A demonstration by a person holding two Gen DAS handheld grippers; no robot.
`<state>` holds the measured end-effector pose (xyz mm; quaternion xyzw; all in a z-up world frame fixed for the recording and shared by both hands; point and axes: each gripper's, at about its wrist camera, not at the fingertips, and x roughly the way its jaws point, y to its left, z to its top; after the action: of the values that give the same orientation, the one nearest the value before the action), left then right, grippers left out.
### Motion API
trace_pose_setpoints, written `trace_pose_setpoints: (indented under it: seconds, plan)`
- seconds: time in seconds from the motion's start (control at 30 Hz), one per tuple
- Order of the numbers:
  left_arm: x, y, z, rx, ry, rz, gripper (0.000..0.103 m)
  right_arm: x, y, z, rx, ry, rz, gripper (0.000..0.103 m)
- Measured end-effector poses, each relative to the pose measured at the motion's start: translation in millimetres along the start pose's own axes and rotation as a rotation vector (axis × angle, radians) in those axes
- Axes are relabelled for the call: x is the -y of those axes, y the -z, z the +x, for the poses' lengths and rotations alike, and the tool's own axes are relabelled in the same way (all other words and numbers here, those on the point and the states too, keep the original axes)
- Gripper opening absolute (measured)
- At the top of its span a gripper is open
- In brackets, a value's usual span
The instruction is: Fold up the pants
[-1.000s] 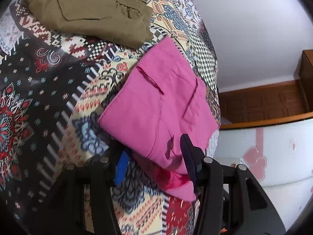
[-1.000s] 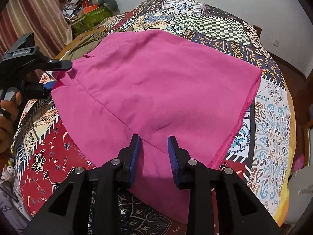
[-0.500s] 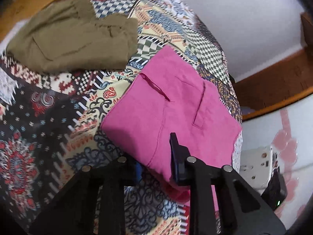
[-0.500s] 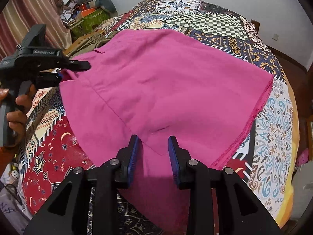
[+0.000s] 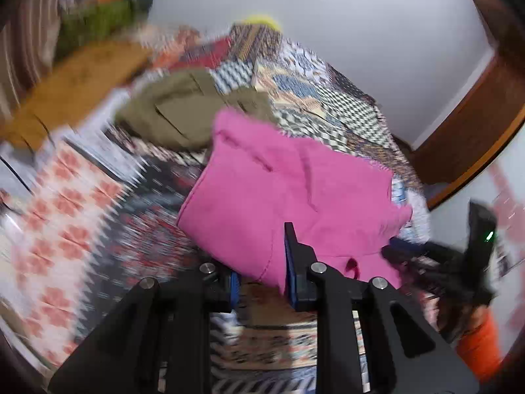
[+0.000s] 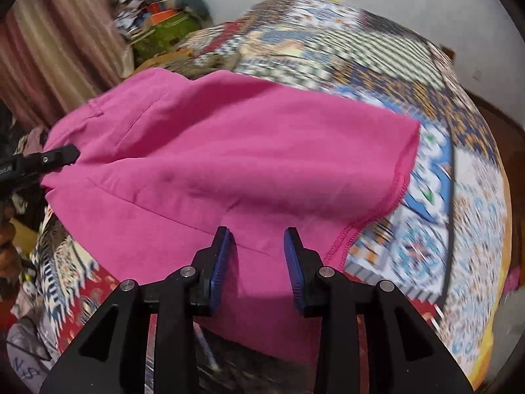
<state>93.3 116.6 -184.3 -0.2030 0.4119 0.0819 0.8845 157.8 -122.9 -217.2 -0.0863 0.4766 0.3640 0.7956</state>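
Observation:
The pink pants (image 5: 279, 190) hang partly lifted over the patterned bed. My left gripper (image 5: 261, 252) has their waist edge between its fingers. Its jaws are closing, the pads press the cloth, and the left finger is hidden behind it. In the right wrist view the left gripper (image 6: 65, 156) pinches the waist corner of the pink pants (image 6: 229, 151) at the far left. My right gripper (image 6: 257, 239) grips the fabric near the hem (image 6: 370, 213), and a seam runs between its blue pads (image 6: 220, 259). In the left wrist view the right gripper (image 5: 403, 251) is blurred at the right.
Folded olive pants (image 5: 183, 111) lie behind the pink ones on the patchwork bedspread (image 6: 443, 197). A pile of bags and cloth (image 6: 164, 29) and a striped curtain (image 6: 59, 42) are at the back left. Wooden furniture (image 5: 459, 138) stands to the right, beside an orange sleeve (image 5: 475, 344).
The left jaws closed on the waist edge, then the gripper rose and rolled, lifting that side of the pants. The right gripper kept its hold and shifted a little.

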Motion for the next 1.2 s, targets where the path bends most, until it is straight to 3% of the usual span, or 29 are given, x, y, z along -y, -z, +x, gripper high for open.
trace_pose_setpoints:
  seconds: [0.13,0.27,0.43,0.57,0.8,1.0,1.2]
  plan:
    - [13,0,-15,0.072,-0.052,0.106,0.022,-16,-7,0,-0.011,0.012,-0.049,0.032]
    - [42,0,-23,0.143,-0.106,0.255,0.022,-8,1,-11,-0.013,-0.018,-0.001,0.032]
    - [75,-4,-21,0.179,-0.098,0.363,0.022,6,18,-25,-0.004,0.021,0.033,0.032]
    - [92,-9,-17,0.183,-0.053,0.382,0.022,15,27,-26,0.001,-0.010,0.070,0.032]
    - [112,-25,-8,0.112,0.127,0.327,0.021,19,28,-27,0.017,-0.036,0.116,0.032]
    - [137,-24,-3,0.089,0.182,0.380,0.021,26,37,-44,0.045,0.009,0.112,0.032]
    - [163,-16,2,0.064,0.213,0.450,0.021,31,47,-29,0.022,0.032,0.116,0.032]
